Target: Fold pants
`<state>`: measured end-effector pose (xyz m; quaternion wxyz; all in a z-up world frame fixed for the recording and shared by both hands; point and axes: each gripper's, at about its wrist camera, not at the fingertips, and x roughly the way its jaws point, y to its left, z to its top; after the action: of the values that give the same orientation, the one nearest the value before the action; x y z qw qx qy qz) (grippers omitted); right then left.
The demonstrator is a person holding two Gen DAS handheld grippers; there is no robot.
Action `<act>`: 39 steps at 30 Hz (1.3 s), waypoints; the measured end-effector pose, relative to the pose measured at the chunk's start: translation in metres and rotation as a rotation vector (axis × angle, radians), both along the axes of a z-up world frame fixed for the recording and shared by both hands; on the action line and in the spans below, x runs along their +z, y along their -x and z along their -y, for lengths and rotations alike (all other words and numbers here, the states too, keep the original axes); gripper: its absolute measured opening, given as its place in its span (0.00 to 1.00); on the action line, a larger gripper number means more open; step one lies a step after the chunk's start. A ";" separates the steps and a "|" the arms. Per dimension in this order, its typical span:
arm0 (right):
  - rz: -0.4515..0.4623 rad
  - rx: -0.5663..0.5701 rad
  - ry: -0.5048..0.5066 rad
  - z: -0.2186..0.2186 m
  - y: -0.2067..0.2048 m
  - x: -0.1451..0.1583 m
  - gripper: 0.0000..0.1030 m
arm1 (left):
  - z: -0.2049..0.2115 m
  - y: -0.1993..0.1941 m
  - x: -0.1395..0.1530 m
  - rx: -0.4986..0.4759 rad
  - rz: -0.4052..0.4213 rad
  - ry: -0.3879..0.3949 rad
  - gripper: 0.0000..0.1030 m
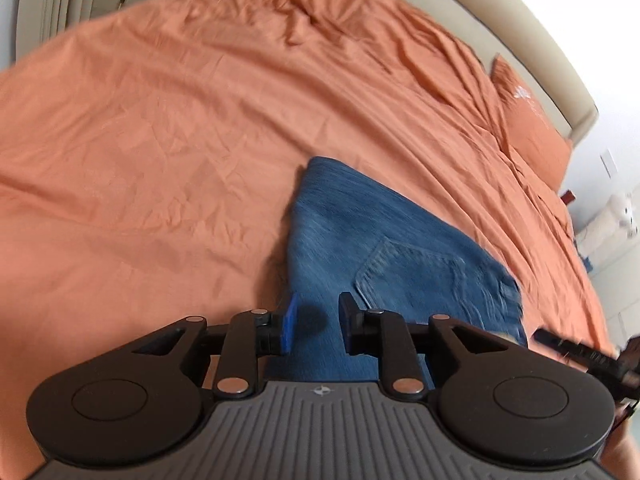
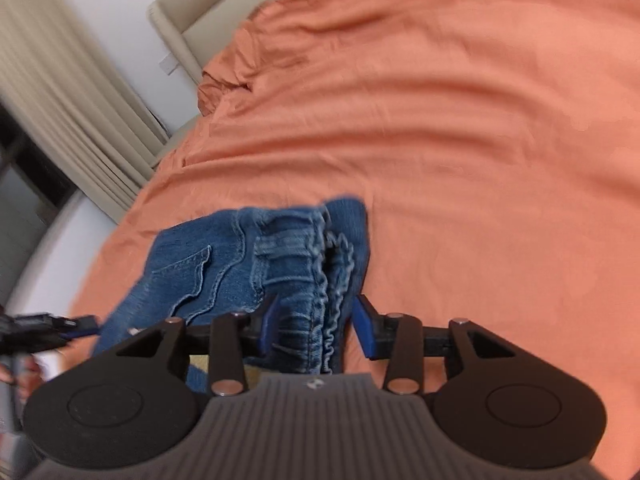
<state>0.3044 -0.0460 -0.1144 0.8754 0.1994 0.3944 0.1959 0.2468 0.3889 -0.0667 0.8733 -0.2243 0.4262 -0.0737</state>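
Blue denim pants (image 1: 360, 232) lie folded on the orange bed sheet (image 1: 160, 140), back pocket up. My left gripper (image 1: 318, 320) hovers over their near edge; its jaws stand a little apart and the pads do not press on the cloth. In the right wrist view the pants (image 2: 224, 264) show their bunched waistband, which runs between the jaws of my right gripper (image 2: 316, 324). Those jaws stand apart, with orange sheet (image 2: 480, 160) showing beside the right pad. Each gripper appears at the edge of the other's view: the right gripper (image 1: 560, 344) and the left gripper (image 2: 86, 325).
An orange pillow (image 1: 532, 128) and a beige headboard (image 1: 520, 40) lie beyond the pants on the right. The wrinkled sheet spreads wide to the left. In the right wrist view, beige curtains (image 2: 60, 92) and a dark window stand past the bed's edge.
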 end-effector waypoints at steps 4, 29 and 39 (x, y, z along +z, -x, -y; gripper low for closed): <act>0.140 0.063 0.093 -0.018 0.034 0.025 0.37 | 0.012 0.024 -0.007 -0.010 -0.009 -0.075 0.23; 0.265 0.073 0.299 -0.053 0.122 0.098 0.59 | 0.115 0.117 0.112 0.022 0.253 -0.449 0.25; 0.408 0.036 0.332 -0.052 0.233 0.154 0.79 | 0.190 0.198 0.152 0.094 0.380 -0.569 0.77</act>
<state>0.0712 0.0057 0.0399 0.9539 0.0024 0.2399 0.1804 0.0486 0.1990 0.0856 0.9671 0.0266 0.2484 0.0480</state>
